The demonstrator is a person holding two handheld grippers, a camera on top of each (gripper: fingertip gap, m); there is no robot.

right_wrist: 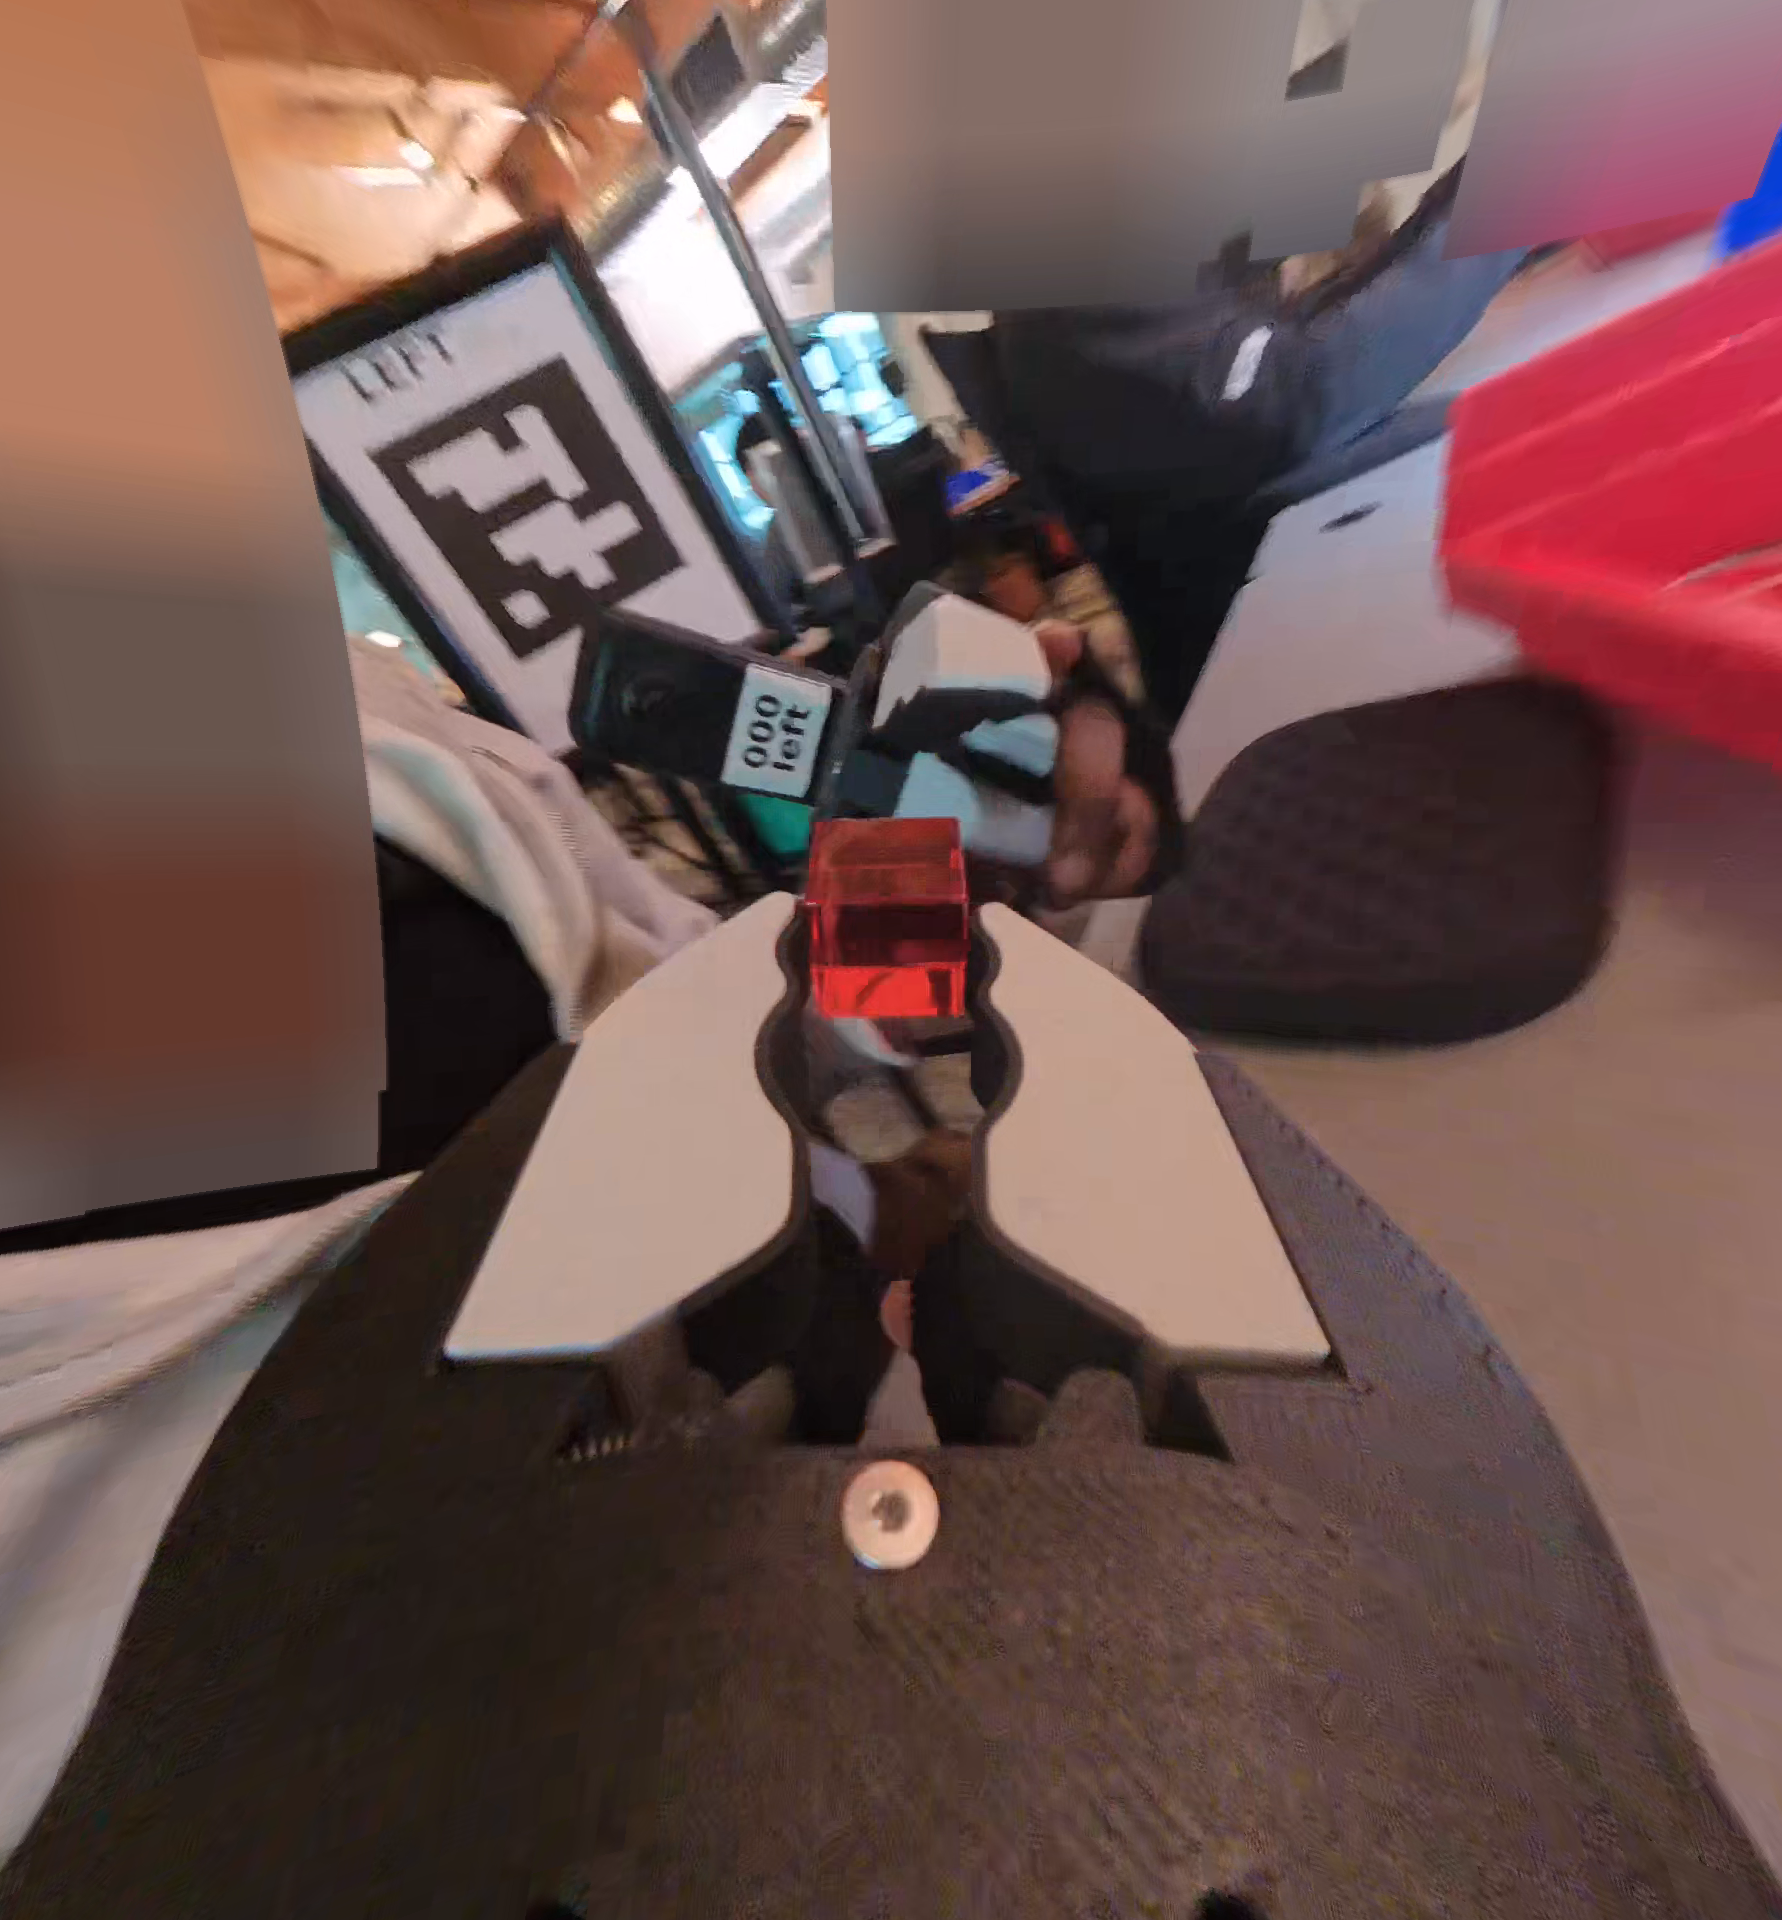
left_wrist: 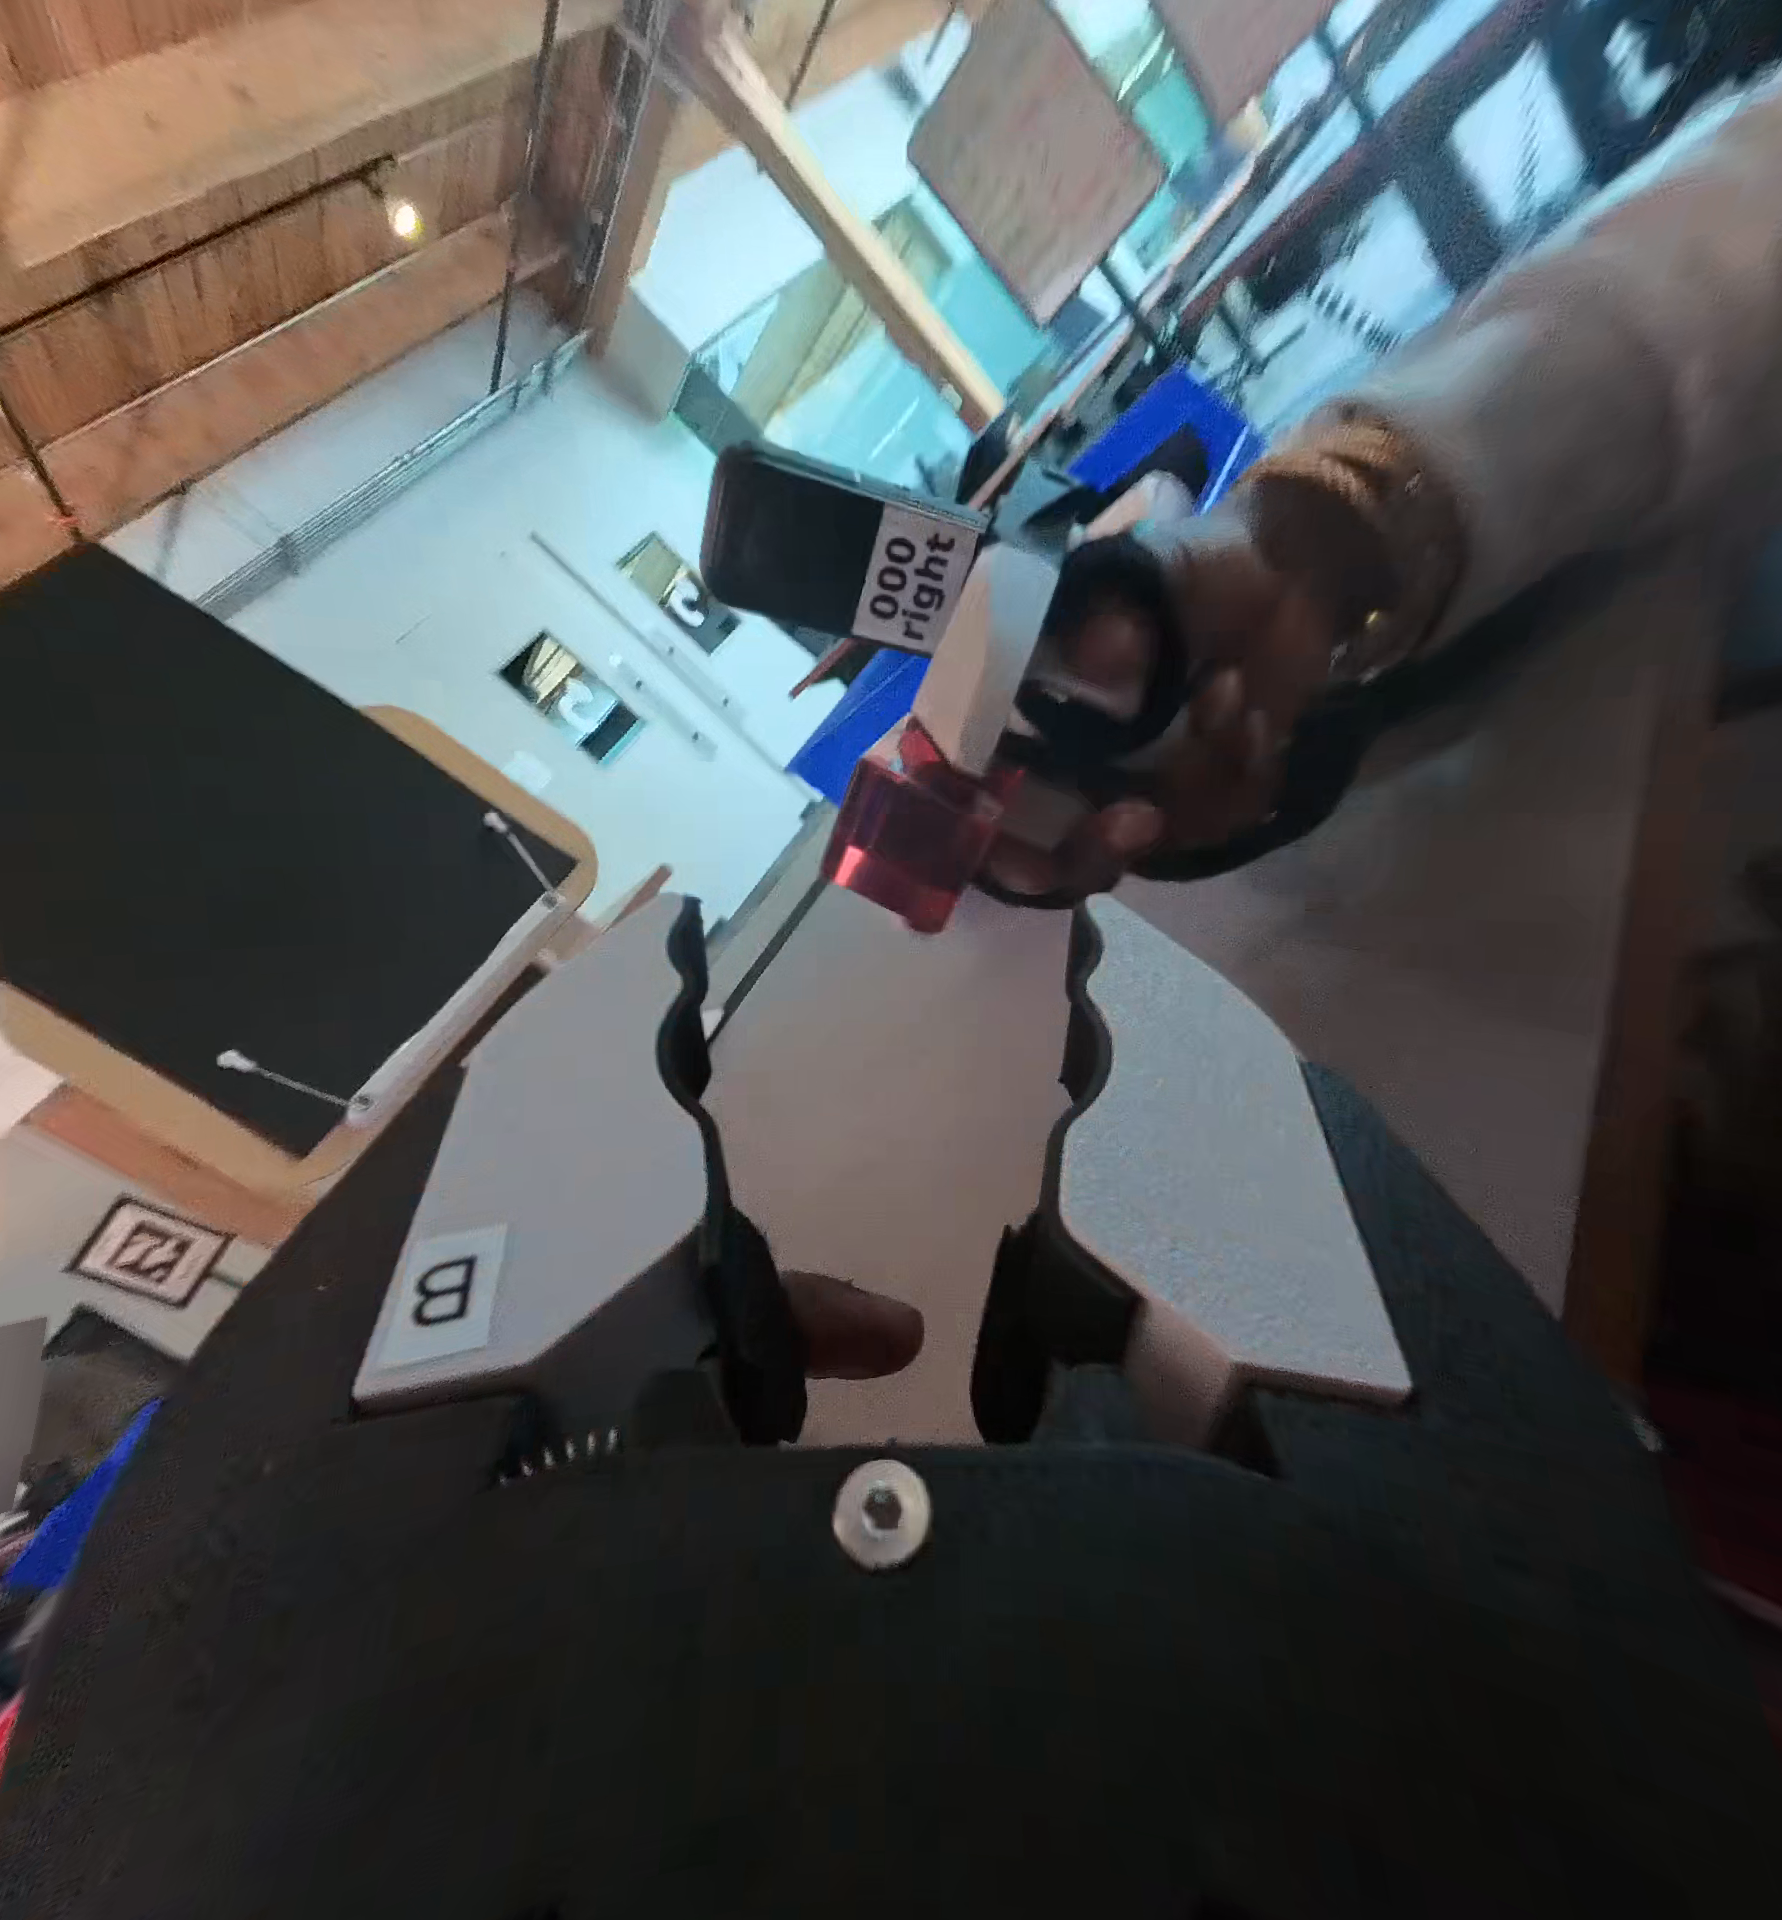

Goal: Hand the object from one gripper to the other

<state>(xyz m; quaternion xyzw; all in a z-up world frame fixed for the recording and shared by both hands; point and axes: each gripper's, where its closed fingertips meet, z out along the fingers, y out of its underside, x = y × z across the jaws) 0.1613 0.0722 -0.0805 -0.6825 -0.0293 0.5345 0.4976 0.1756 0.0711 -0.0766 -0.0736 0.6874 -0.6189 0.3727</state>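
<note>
I'm holding the red translucent cube (right_wrist: pixel 887 925) in my right gripper (right_wrist: pixel 887 935); its fingers are clamping the cube at their tips, one on each side. Cube is up in the air, not resting on anything. In the left wrist view the same cube (left_wrist: pixel 908 836) is showing at the front of the right gripper (left_wrist: pixel 944 821), with a hand (left_wrist: pixel 1271 665) wrapped around the gripper body. My left gripper (left_wrist: pixel 882 997) is spread wide with nothing between its fingers, tips sitting just below the cube, not touching it. From the right wrist view the left gripper (right_wrist: pixel 954 748) is just behind the cube. Red bin (right_wrist: pixel 1645 520) at upper right, dark mesh cushion (right_wrist: pixel 1386 883) on the bench (right_wrist: pixel 1489 1247) beside the grippers.
</note>
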